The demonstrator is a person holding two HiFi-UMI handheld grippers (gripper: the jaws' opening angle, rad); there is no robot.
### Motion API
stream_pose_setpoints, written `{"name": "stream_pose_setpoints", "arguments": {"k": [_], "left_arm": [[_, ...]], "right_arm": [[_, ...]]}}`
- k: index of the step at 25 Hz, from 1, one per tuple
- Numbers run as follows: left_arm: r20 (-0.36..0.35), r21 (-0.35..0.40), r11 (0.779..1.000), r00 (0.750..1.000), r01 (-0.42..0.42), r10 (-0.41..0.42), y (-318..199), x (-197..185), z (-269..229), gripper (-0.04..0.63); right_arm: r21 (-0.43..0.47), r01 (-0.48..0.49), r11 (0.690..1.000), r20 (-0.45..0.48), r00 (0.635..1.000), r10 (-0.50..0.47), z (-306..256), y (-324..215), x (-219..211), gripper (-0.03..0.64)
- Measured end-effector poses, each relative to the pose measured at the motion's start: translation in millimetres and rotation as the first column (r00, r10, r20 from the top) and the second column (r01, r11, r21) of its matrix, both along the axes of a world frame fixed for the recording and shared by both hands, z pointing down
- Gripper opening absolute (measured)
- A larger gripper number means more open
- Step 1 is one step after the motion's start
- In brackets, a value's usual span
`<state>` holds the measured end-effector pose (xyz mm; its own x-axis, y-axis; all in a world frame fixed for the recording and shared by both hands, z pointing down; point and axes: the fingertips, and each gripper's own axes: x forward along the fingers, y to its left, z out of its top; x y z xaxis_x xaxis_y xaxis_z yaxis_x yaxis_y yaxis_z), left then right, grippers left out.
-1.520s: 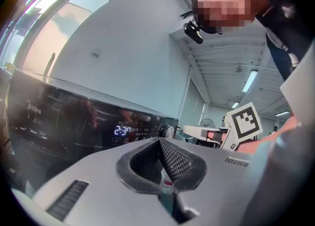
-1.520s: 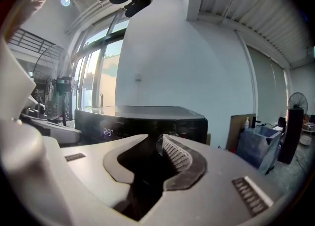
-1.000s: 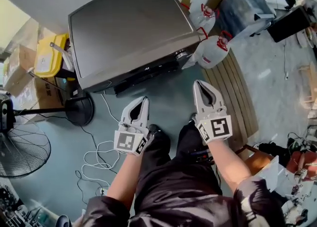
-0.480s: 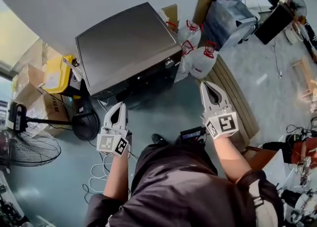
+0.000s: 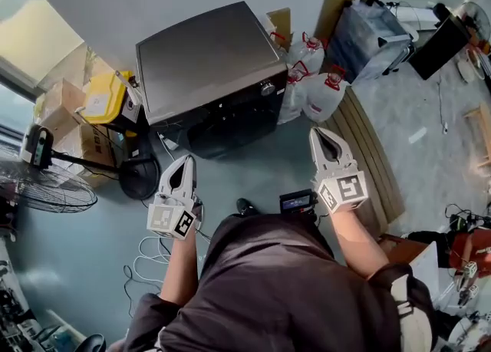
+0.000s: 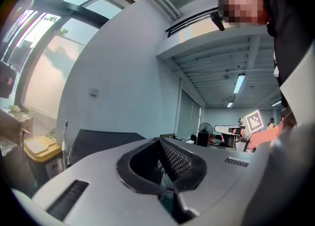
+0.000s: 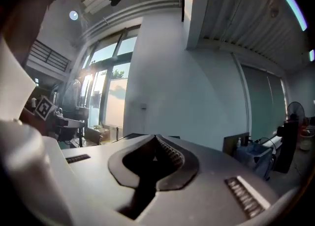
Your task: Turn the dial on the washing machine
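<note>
a person stood facing a dark washing machine (image 5: pixel 207 59) set against the wall, its small silver dial (image 5: pixel 268 89) at the right end of the front panel. the left gripper (image 5: pixel 186 165) and right gripper (image 5: pixel 318 134) pointed toward it, well apart from it, both with jaws pressed together and empty.

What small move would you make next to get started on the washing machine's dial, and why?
Probably reach the right gripper forward toward the dial, opening its jaws on the way. The dial sits at the front right corner of the washing machine, on that gripper's side. The gripper hangs well short of the machine, and its jaws are together with nothing between them.
</note>
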<state>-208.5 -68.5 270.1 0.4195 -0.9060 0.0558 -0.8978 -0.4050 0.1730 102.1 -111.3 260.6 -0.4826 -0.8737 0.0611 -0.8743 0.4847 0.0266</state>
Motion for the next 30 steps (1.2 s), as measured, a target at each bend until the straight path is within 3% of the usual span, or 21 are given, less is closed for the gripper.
{"name": "stream_pose_setpoints", "arguments": {"k": [6, 10, 16, 22, 27, 30], "left_arm": [[0.007, -0.026, 0.999, 0.999, 0.032, -0.031, 48.0, 20.1, -7.8, 0.015], [0.005, -0.054, 0.999, 1.000, 0.009, -0.009, 88.5, 37.9, -4.2, 0.015], [0.058, -0.085, 0.995, 0.998, 0.043, -0.038, 148.4, 49.7, 3.3, 0.015], [0.101, -0.077, 0.991, 0.990, 0.106, -0.098, 186.0, 29.0, 6.4, 0.015], [0.060, -0.102, 0.993, 0.997, 0.052, -0.046, 198.2, 13.4, 29.2, 0.015], [0.041, -0.101, 0.995, 0.999, 0.009, -0.005, 207.2, 4.2, 25.8, 0.015]], "right_arm": [[-0.033, 0.069, 0.997, 0.013, 0.998, -0.069, 12.0, 42.4, 8.1, 0.021], [-0.053, 0.116, 0.992, 0.035, 0.993, -0.114, 16.4, 79.8, 11.2, 0.021], [-0.062, 0.144, 0.988, 0.037, 0.989, -0.142, 35.0, 127.2, 16.7, 0.021], [-0.092, 0.150, 0.984, 0.017, 0.989, -0.149, 64.8, 170.8, -4.5, 0.021], [-0.142, 0.095, 0.985, -0.009, 0.995, -0.098, 63.0, 200.2, -28.6, 0.021], [-0.110, 0.050, 0.993, -0.017, 0.998, -0.052, 52.4, 213.5, -36.8, 0.021]]}}
